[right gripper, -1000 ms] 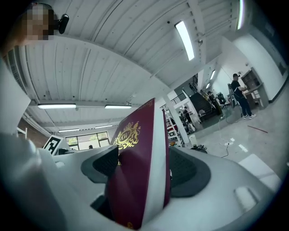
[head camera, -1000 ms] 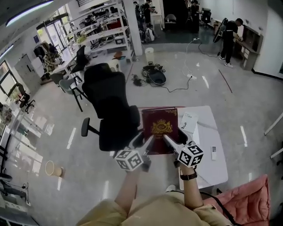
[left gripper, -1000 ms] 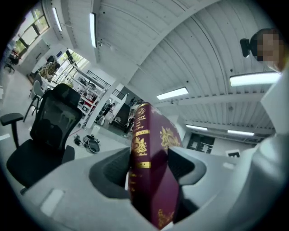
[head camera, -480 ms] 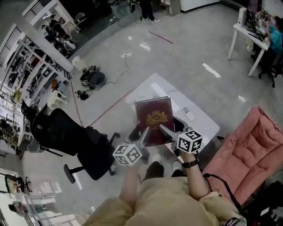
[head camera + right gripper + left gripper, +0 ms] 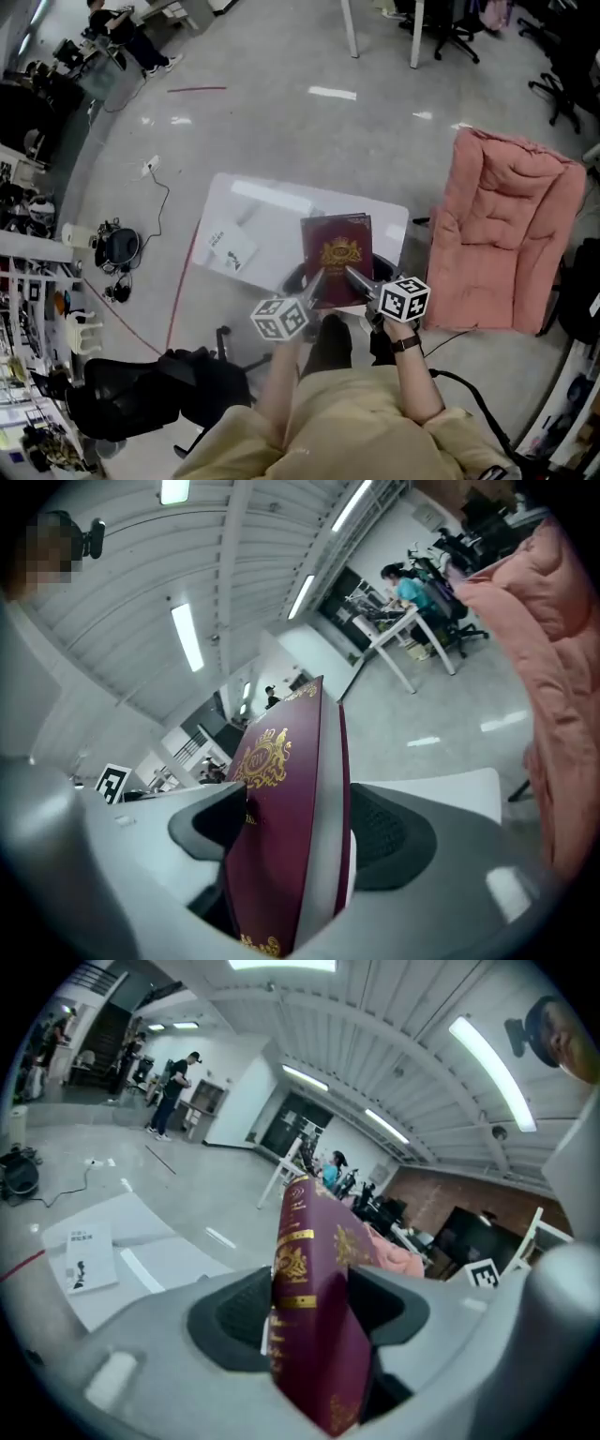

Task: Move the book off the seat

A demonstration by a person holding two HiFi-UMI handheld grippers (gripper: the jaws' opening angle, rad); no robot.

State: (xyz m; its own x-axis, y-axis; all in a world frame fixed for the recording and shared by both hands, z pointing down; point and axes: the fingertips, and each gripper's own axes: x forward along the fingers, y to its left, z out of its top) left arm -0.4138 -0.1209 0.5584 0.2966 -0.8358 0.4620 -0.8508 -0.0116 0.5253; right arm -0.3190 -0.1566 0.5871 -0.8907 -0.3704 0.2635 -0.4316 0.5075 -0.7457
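Both grippers have swung round with the book (image 5: 336,255) since a second ago. Back then the black chair (image 5: 141,401) was right beside them, and now it is far behind the left gripper (image 5: 314,284), down by the person's left side. The book is off the seat.

The left gripper's jaws are squeezed on the near left edge of the dark red book, one pad on each cover. The right gripper (image 5: 355,277) is squeezed on the near right edge in the same way. The two grippers sit close side by side, and the book sticks out ahead of them with its gold crest facing up.

Under the book and ahead of both grippers is a white table (image 5: 281,208). The book looks lifted over the table's near edge. If it touches the table, I cannot tell. A white booklet (image 5: 230,249) lies flat on the table, ahead of the left gripper and off to its left. A big pink padded chair (image 5: 497,225) stands to the right of the right gripper, well apart from it
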